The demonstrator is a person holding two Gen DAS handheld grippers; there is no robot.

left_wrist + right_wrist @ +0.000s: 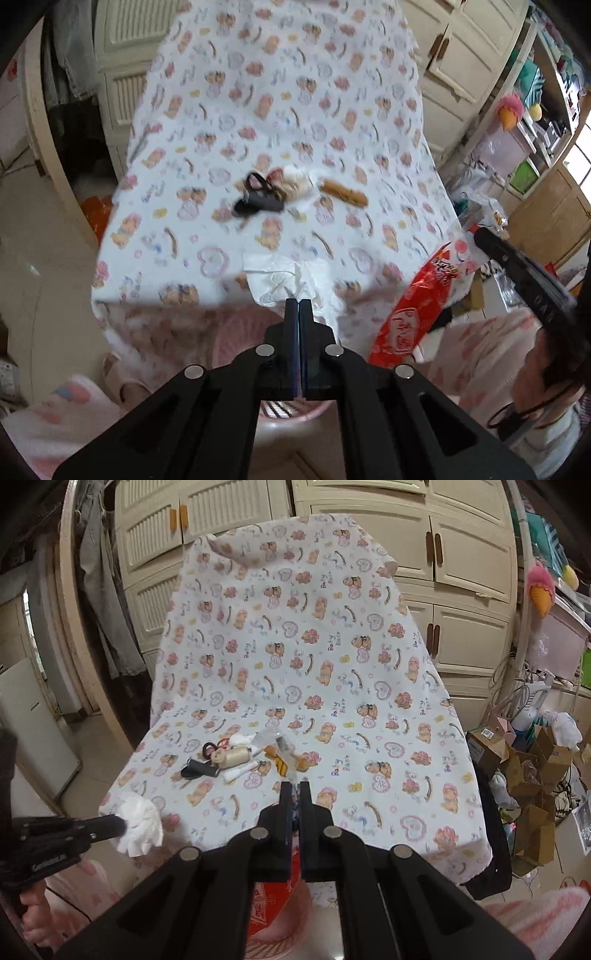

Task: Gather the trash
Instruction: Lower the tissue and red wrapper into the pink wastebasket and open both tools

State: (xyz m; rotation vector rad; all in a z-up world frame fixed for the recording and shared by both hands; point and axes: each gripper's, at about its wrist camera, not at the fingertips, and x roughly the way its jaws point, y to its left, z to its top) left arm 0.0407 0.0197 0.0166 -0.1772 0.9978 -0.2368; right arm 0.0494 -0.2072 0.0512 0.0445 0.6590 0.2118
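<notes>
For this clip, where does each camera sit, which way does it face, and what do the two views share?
Left wrist: on the left tool, facing down across the printed cloth; its shut tips pinch a white tissue; the right tool enters at right with a red wrapper.
Right wrist: on the right tool, facing the same cloth and cupboards; the left tool enters lower left.
Shared: cloth, tissue, red wrapper, the black objects mid-cloth.
</notes>
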